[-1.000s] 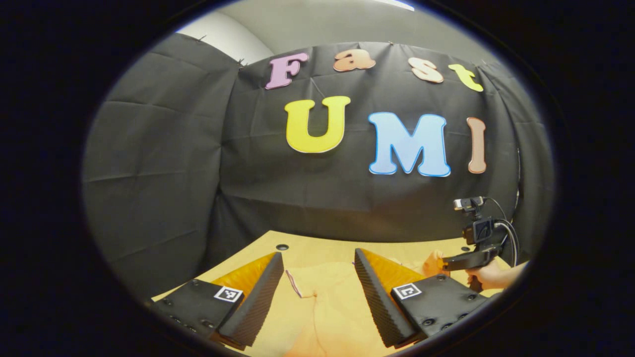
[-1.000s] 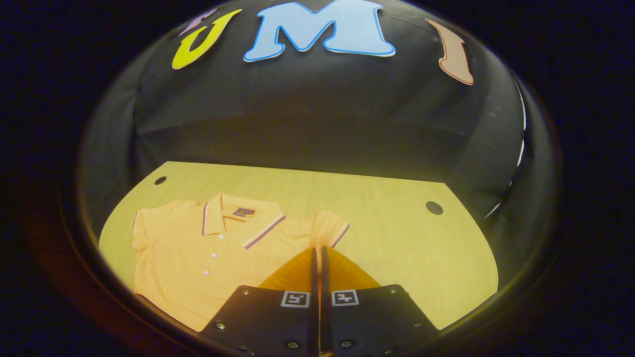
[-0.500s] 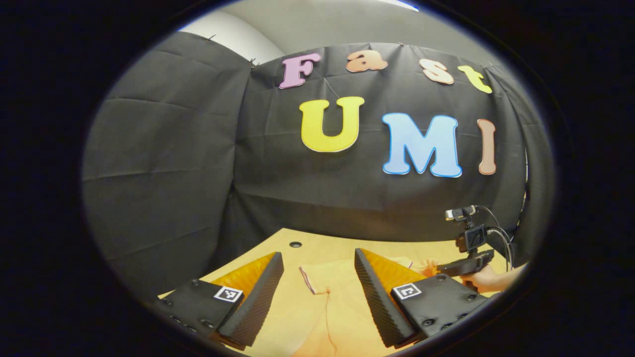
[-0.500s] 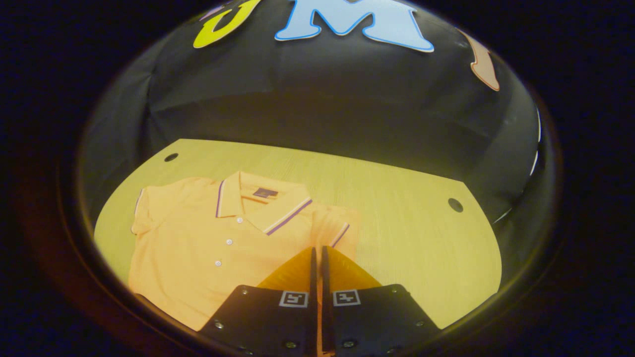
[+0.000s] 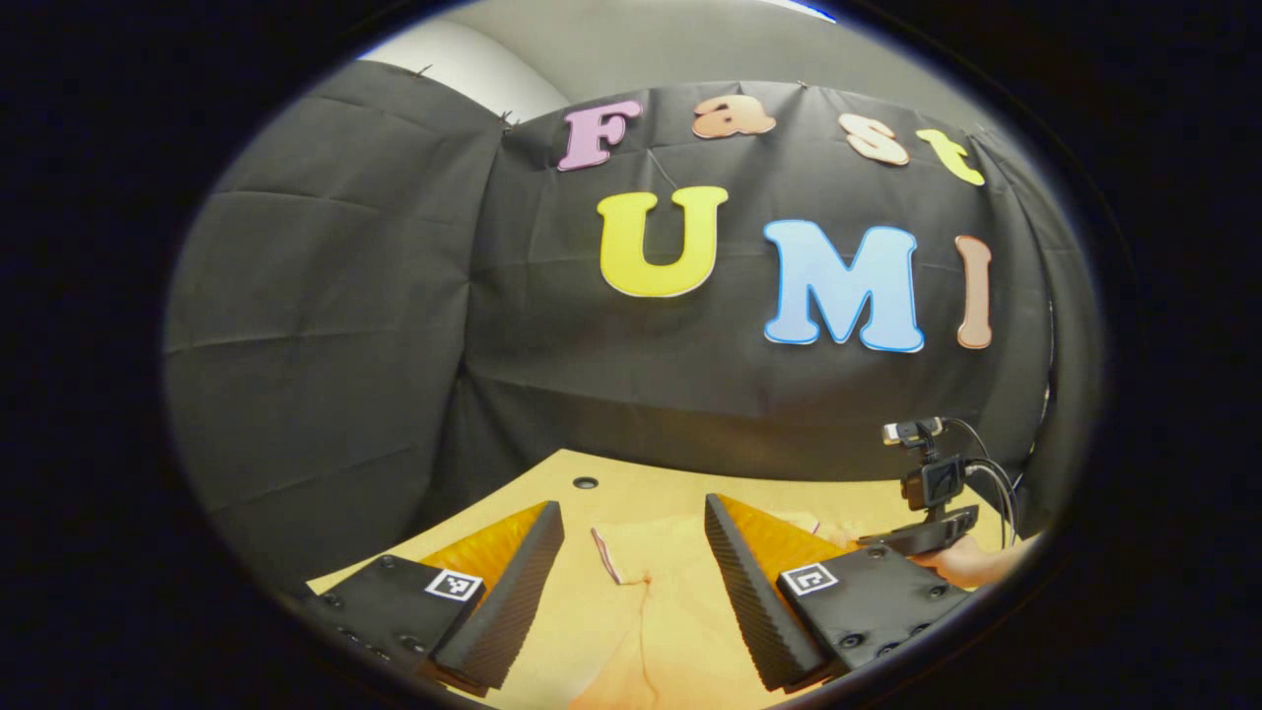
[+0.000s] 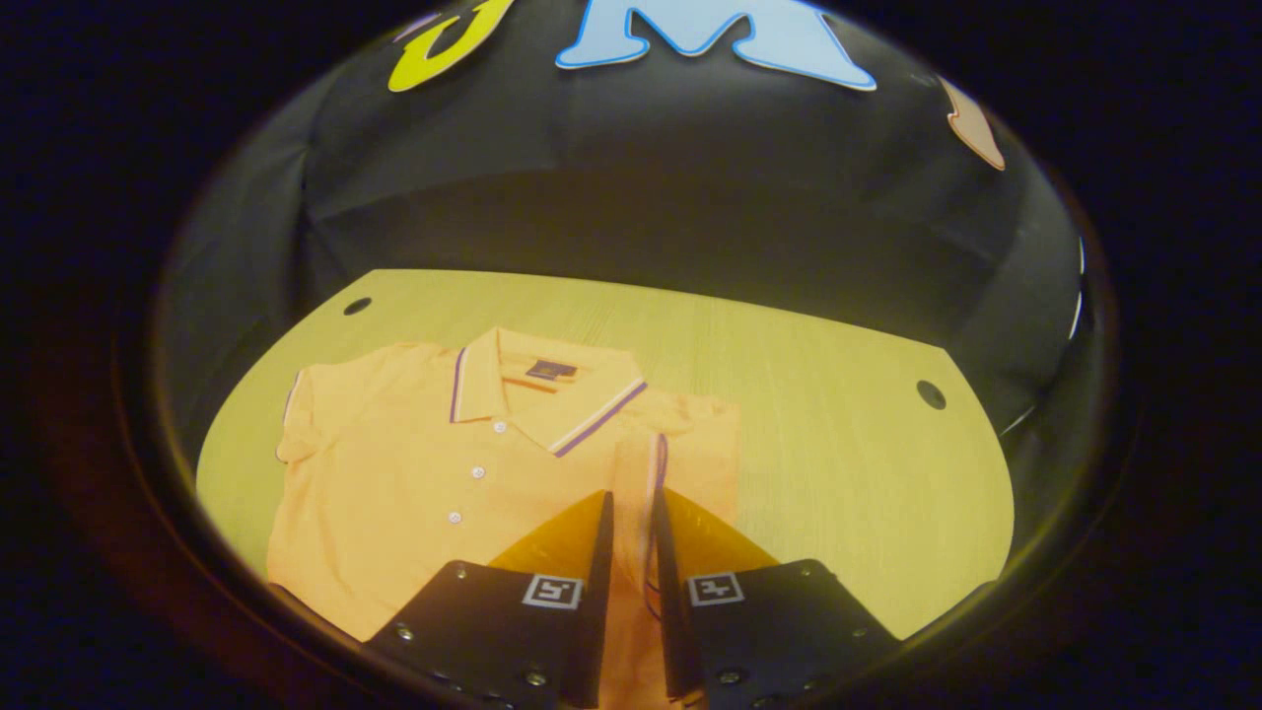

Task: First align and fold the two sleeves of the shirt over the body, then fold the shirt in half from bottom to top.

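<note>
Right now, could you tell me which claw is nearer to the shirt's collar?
Probably the right. The right claw hangs over the folded sleeve, just below the collar. The left claw sits above the far sleeve's side.

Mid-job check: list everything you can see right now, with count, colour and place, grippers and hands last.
Shirt: one, orange polo with striped collar trim, flat on the table, buttons up.
Right sleeve: one, orange with striped cuff, folded in over the body, between the right gripper's jaws.
Left sleeve: one, orange, out at the shirt's side.
Table: one, light wood, two dark holes at the far corners.
Left gripper: jaws wide apart above the shirt.
Right gripper: jaws parted a little.
Hand: one, holding the right gripper.
</note>
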